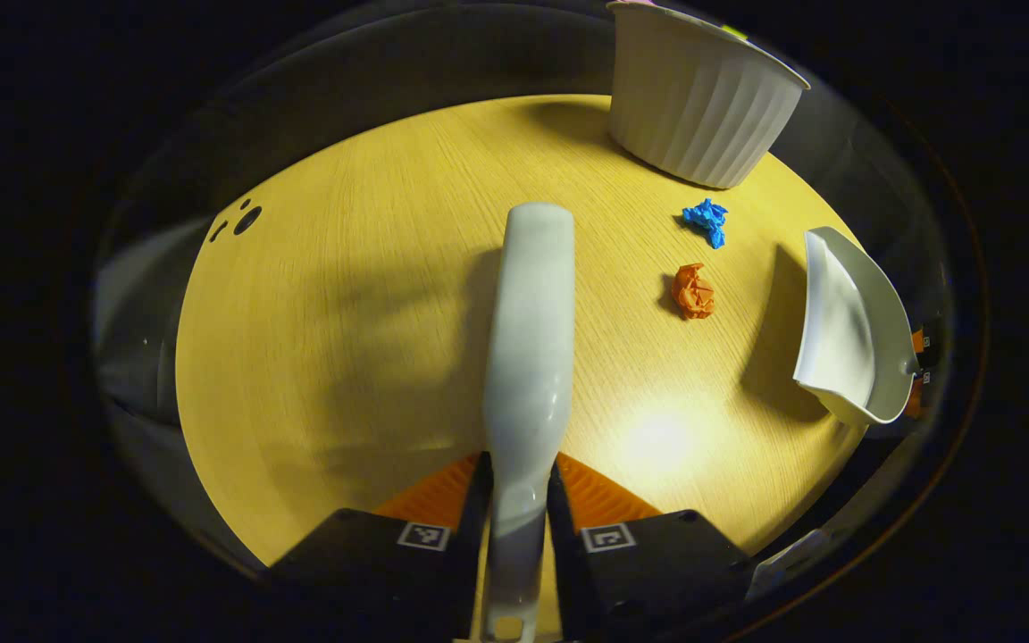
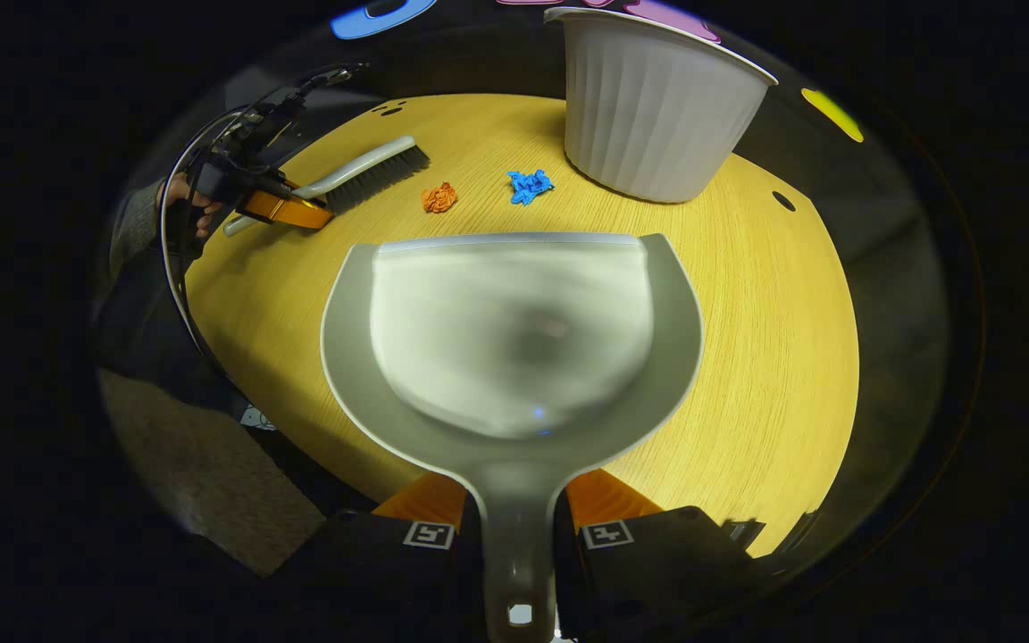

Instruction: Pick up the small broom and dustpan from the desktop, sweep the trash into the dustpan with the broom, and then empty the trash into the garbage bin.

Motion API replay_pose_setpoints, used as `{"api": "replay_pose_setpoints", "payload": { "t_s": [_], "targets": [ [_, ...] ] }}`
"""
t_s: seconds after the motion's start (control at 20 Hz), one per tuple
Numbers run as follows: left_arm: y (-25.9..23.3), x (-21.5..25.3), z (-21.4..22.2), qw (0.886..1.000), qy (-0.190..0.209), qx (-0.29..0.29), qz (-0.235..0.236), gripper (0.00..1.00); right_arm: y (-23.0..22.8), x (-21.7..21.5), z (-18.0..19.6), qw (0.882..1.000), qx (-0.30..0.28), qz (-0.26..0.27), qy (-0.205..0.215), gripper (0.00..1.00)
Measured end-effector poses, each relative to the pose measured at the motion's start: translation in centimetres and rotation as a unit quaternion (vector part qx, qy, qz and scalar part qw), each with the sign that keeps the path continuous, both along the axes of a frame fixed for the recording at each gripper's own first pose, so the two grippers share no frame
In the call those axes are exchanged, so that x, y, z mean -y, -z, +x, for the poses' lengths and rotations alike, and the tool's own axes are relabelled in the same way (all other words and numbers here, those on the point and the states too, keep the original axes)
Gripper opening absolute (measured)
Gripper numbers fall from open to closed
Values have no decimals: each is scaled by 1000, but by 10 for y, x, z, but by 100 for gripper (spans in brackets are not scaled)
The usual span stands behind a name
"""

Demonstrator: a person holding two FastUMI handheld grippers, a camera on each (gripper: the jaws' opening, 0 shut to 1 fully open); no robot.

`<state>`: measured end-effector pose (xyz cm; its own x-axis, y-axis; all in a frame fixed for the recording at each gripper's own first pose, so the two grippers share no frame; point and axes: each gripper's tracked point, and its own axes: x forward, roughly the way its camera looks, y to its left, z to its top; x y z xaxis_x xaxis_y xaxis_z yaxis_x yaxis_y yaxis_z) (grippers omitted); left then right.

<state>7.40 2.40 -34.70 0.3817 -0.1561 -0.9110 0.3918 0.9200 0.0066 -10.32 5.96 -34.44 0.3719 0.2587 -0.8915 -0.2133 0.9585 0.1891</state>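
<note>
Left gripper [image 1: 517,500]: seen at the bottom of the left gripper view; both fingers are closed tight against the broom handle, with no gap left between them and it.
Broom [image 1: 528,357]: held by the handle in the left gripper, its pale back pointed forward over the table. In the right gripper view it [image 2: 363,174] is seen at the far left, bristles dark and turned toward the scraps, the head close to the tabletop; contact with the wood cannot be told.
Hand [image 2: 182,204]: seen at the left edge of the right gripper view, wrapped around the left gripper's body, a grey sleeve behind it.
Table [image 1: 345,295]: light wood grain, round holes near the far left corner.
Orange scrap [image 1: 693,291]: crumpled, lying on the table right of the broom, between broom and dustpan.
Blue scrap [image 1: 706,220]: crumpled, just beyond the orange one, near the foot of the bin.
Bin [image 1: 698,98]: white, ribbed, upright at the far edge of the table.
Dustpan [image 2: 514,339]: grey, held by its handle, its mouth faced toward the scraps and bin. In the left gripper view it [image 1: 849,326] is seen at the far right, tilted.
Right gripper [image 2: 517,527]: fingers pressed on either side of the dustpan handle.
</note>
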Motion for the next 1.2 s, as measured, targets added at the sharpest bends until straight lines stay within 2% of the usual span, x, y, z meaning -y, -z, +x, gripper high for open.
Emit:
{"api": "replay_pose_setpoints", "payload": {
  "t_s": [0.05,0.2,0.35,0.5,0.65,0.7,0.8,0.9,1.1,1.2],
  "targets": [
    [3,0,0,1000,3,-2,5,33,1,0,-1,1000,-5,-1,-4,37],
    [-4,2,8,999,18,16,33,28,3,4,-2,999,-22,-19,-29,37],
    [-23,21,28,996,45,64,52,27,-2,12,0,996,-39,-45,-69,37],
    [-22,53,42,995,59,63,48,29,-3,16,8,991,-53,-61,-105,37],
    [-24,73,60,993,73,69,56,27,-1,20,10,989,-66,-63,-112,37],
    [-24,79,65,993,81,69,60,27,0,20,12,989,-68,-63,-113,34],
    [-22,94,70,990,104,66,63,27,5,24,15,989,-69,-65,-114,37],
    [-18,114,66,988,134,53,52,27,7,27,18,989,-69,-67,-115,37],
    [-14,152,39,983,183,11,-1,27,12,33,23,990,-66,-61,-108,40],
    [-20,181,10,973,221,-28,-63,27,14,37,24,991,-63,-53,-109,37]
  ]
}}
